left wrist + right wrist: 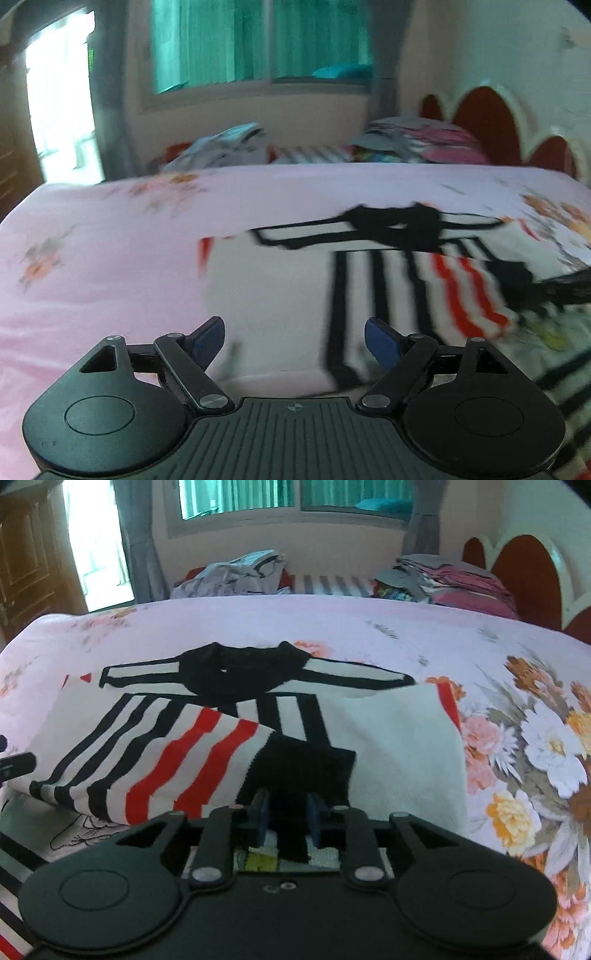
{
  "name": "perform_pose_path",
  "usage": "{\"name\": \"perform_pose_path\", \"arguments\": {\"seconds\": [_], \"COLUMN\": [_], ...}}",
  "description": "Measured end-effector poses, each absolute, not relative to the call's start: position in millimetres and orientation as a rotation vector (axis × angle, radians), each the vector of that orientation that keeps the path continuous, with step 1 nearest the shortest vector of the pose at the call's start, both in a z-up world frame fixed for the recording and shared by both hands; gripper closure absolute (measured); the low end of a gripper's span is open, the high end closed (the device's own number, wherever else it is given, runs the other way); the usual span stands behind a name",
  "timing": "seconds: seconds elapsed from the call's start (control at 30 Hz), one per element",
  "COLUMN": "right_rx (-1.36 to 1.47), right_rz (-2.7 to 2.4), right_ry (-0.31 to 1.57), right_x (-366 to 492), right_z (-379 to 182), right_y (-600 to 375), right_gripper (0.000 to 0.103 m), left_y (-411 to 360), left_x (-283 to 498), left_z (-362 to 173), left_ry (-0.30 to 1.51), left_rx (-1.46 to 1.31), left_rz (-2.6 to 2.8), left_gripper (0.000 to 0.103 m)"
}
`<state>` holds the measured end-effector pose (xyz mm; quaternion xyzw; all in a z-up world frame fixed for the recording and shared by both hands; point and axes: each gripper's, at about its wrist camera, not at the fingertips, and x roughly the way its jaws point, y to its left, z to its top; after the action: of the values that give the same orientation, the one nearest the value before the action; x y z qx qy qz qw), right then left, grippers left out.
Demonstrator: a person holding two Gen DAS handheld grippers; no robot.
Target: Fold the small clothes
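Note:
A small white shirt (399,746) with black and red stripes and a black collar (240,672) lies on the pink floral bed sheet (406,635). One sleeve with a black cuff (303,771) is folded over its front. My right gripper (288,812) is shut on that black cuff. In the left wrist view the shirt (266,288) lies just ahead, blurred. My left gripper (295,339) is open and empty over the shirt's near white part.
A heap of grey clothes (240,576) and a stack of folded pink and grey clothes (454,579) lie at the far side of the bed. A red and white headboard (528,576) stands at the right. A window (295,498) and a door (22,561) are behind.

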<state>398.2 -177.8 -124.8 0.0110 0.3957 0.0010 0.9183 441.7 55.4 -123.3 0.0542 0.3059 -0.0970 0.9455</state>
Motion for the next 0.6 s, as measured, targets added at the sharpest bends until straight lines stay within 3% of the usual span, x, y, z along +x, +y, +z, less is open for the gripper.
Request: {"name": "perform_pose_path", "arguments": {"seconds": [0.13,0.6], "right_rx": [0.063,0.052], "right_rz": [-0.018,-0.003], "right_ry": [0.836,0.854], "right_x": [397,401], "right_z": [-137,-136], "right_y": [-183,-186], "right_gripper": [0.084,0.078], "left_y": [45,33], "left_x": [457,453], "left_z": [-158,-159], "left_ry": [0.797,0.769], "left_rx": [0.174,0.211], "left_rz": [-0.228,-0.194], "left_gripper": [0.018,0.017]}}
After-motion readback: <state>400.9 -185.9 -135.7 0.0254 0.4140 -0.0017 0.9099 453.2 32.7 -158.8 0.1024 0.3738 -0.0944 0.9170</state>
